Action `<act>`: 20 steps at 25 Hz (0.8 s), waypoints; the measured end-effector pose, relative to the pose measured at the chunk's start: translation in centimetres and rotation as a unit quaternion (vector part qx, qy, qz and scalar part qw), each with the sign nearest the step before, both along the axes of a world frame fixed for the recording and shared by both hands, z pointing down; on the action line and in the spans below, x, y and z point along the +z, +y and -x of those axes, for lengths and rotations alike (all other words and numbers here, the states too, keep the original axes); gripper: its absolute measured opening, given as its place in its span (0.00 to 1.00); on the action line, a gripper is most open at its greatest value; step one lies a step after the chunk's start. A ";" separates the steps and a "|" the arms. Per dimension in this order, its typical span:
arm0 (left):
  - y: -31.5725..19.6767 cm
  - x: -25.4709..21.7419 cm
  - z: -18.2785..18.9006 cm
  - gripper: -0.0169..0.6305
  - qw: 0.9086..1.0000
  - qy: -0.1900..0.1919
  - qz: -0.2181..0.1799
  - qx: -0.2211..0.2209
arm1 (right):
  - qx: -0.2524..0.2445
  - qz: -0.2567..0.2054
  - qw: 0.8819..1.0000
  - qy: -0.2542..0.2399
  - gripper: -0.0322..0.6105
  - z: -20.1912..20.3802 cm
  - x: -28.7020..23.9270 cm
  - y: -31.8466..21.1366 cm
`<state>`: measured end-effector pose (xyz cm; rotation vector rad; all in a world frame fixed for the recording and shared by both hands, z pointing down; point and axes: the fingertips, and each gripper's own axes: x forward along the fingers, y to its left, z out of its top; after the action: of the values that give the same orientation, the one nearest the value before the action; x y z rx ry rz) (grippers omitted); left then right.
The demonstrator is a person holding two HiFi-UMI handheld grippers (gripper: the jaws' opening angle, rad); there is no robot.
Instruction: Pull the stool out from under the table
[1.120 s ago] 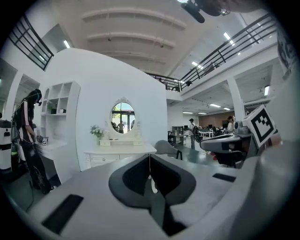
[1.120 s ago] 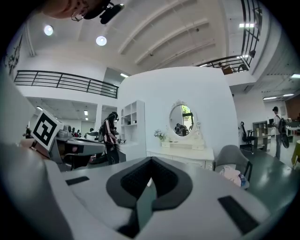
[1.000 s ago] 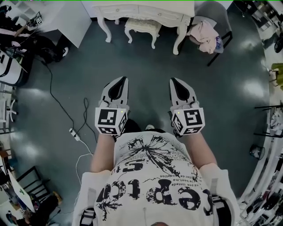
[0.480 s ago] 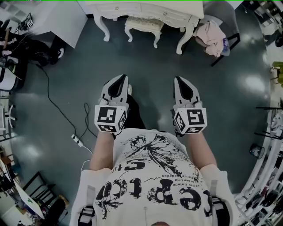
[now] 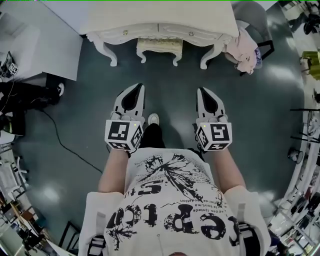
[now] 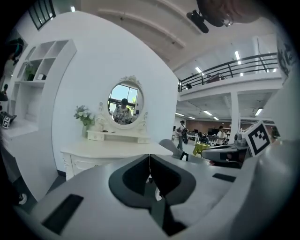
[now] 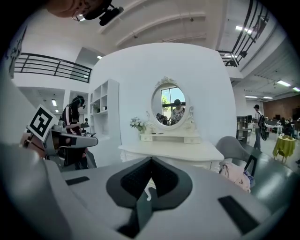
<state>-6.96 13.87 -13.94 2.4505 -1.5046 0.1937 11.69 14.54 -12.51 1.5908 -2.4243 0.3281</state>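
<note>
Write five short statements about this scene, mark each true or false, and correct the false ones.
1. The stool sits under the white table. True.
2. The left gripper grips the stool. False: its jaws are together on nothing, and it is well short of the stool.
3. The right gripper has its jaws together. True.
4. The pink clothing lies on the table. False: it is draped on the grey chair beside the table.
5. An oval mirror stands on the table. True.
</note>
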 end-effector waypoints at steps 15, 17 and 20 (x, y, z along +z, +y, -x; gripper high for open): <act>-15.2 12.0 4.3 0.06 0.999 -0.005 0.009 0.052 | -0.032 0.028 0.999 -0.011 0.07 5.4 12.1 -17.2; -16.5 15.2 4.0 0.06 0.999 -0.006 0.016 0.049 | -0.047 0.034 0.998 -0.011 0.07 5.3 15.4 -19.0; -18.9 21.1 3.6 0.06 0.999 -0.015 0.019 0.040 | -0.046 0.048 0.998 -0.013 0.07 4.8 22.1 -22.0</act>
<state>-10.57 -5.04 7.16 2.4904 -1.4031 0.2729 6.91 -7.41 9.57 1.4392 -2.4509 0.4448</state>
